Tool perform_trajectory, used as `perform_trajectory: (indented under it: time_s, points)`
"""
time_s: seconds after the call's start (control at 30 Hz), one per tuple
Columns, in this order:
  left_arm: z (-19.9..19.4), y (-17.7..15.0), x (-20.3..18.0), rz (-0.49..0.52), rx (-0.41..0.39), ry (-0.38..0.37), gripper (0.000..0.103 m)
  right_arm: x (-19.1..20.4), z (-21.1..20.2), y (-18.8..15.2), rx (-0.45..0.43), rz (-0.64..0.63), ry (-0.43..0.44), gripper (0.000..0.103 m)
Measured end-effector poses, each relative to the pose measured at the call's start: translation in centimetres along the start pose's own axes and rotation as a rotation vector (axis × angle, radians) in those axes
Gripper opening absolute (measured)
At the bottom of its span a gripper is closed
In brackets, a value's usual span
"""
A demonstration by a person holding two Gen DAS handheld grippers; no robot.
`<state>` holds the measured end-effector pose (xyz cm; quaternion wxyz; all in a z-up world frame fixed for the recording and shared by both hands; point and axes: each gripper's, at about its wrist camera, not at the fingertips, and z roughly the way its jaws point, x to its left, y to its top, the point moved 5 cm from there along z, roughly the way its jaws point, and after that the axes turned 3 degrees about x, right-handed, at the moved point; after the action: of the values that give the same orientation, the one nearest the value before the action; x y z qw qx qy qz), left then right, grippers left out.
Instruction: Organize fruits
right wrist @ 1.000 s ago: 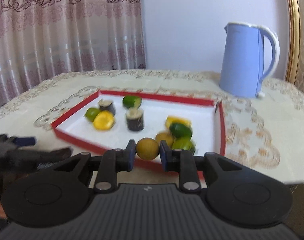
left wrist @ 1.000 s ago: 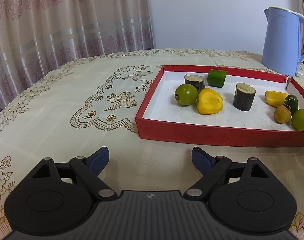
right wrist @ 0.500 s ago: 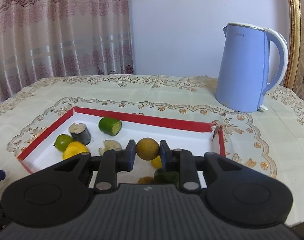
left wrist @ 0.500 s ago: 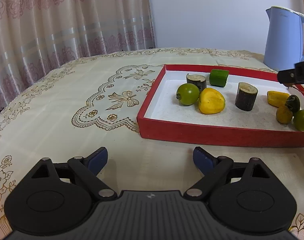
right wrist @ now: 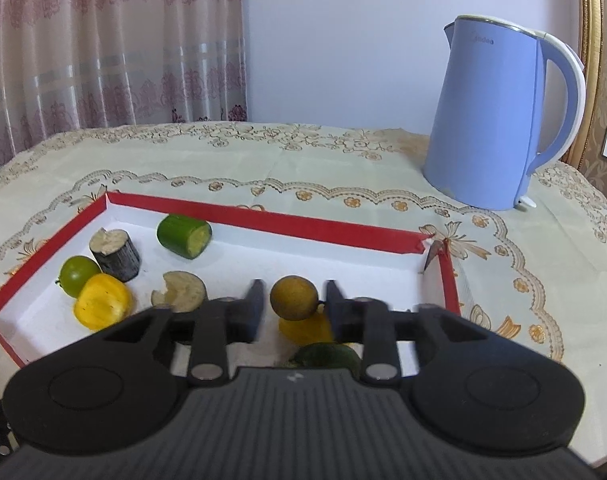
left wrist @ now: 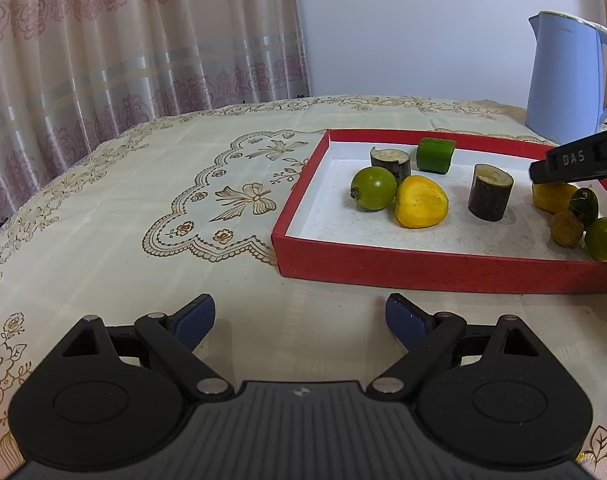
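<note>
**Claw lets go over the tray**

Right claw (right wrist: pixel 292 307) is opening — your brown fruit (right wrist: pixel 294 297), gripped a moment ago, sits loose between its jaws above the red tray (right wrist: pixel 263 218), near its 4 o'clock corner. Left claw (left wrist: pixel 299 318) waits wide, empty — delivery nearly done.

The left wrist view is taken from low over the surface (left wrist: pixel 103 208), short of the red tray (left wrist: pixel 423 272), which is seen obliquely from its near left corner toward the kettle (left wrist: pixel 563 80) and curtain (left wrist: pixel 123 40). The right wrist view is set closer, above the tray's (right wrist: pixel 303 224) near edge, facing the kettle (right wrist: pixel 491 120). Tray, kettle, curtain (right wrist: pixel 103 40) and wall are shared by both views.
</note>
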<state>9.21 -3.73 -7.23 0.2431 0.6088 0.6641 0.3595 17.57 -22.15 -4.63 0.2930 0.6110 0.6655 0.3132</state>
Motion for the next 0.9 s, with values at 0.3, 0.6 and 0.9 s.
perform_trajectory:
  time_s: [0.3,0.6,0.9]
  points:
    - [0.0,0.0,0.0,0.000,0.000,0.000,0.093,-0.1,-1.4,0.0,-0.027,0.008,0.010,0.044]
    - [0.0,0.0,0.0,-0.003,0.002,-0.003,0.093,1.2,-5.0,-1.3,-0.068,-0.040,0.052,0.067]
    - [0.1,0.0,0.0,-0.006,0.005,-0.007,0.093,2.5,-10.1,-5.4,-0.102,-0.100,0.082,0.088]
